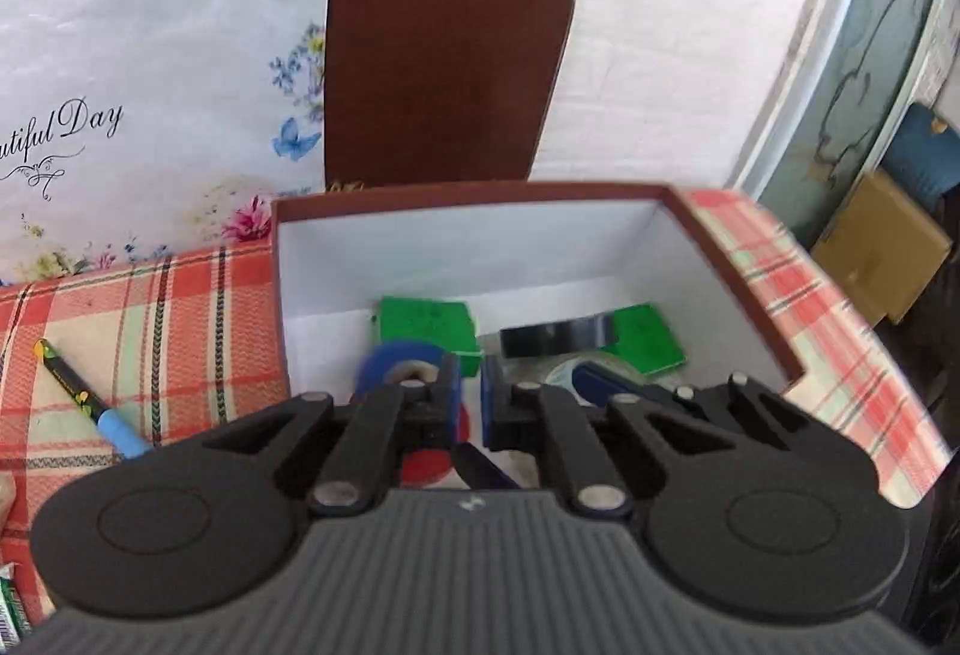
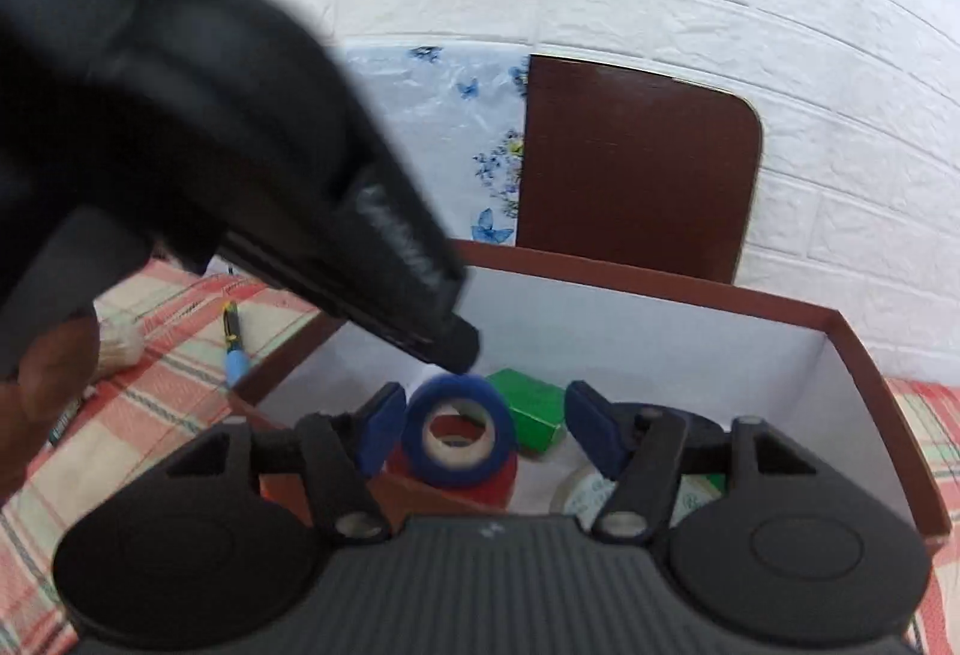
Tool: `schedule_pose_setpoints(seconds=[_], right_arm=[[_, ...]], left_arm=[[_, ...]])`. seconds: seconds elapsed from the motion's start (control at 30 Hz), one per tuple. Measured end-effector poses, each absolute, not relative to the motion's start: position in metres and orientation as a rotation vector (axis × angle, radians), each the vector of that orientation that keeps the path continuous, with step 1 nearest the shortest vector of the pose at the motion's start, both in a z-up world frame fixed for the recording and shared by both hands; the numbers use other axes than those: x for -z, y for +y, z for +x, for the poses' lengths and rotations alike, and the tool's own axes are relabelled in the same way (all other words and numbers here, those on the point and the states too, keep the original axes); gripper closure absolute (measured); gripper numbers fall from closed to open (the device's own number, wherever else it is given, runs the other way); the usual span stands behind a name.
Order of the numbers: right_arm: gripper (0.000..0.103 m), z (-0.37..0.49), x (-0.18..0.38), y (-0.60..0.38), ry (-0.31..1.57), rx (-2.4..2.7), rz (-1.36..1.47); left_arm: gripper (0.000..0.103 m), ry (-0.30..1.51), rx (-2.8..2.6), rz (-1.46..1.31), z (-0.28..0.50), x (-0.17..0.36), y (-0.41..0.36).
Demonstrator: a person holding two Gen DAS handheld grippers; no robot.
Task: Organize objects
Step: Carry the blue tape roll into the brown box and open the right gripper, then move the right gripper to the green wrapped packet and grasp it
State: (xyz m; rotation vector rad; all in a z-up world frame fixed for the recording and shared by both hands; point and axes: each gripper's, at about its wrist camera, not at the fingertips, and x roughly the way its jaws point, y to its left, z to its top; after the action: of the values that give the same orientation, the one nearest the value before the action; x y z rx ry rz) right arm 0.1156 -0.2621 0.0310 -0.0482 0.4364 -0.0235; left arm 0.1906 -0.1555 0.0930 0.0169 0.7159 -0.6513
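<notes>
My right hand-held gripper [image 2: 477, 430] stands released around the blue tape [image 2: 459, 436] low center in the box [image 2: 864, 349], my left [image 1: 471, 403] nearly clenched and empty; the roll looks light, stiff, best pinched across its rim.

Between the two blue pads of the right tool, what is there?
The blue tape roll, resting on a red roll inside the box; the pads stand apart from it. The right wrist view shows this.
</notes>
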Motion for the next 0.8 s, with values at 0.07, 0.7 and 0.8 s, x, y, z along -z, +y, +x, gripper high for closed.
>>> schedule_pose_setpoints(seconds=[0.07,0.7,0.8], right_arm=[[0.043,0.097,-0.038,-0.267,0.409,0.016,-0.013],[0.044,0.063,-0.009,-0.148,0.579,-0.285,0.044],[0.044,0.075,-0.002,-0.114,0.617,-0.348,-0.007]], left_arm=[[0.093,0.679,0.652,-0.004,0.178,-0.102,-0.136],[0.092,0.767,0.266,-0.295,0.113,-0.042,0.115],[0.092,0.789,0.274,-0.325,0.118,-0.032,0.129]])
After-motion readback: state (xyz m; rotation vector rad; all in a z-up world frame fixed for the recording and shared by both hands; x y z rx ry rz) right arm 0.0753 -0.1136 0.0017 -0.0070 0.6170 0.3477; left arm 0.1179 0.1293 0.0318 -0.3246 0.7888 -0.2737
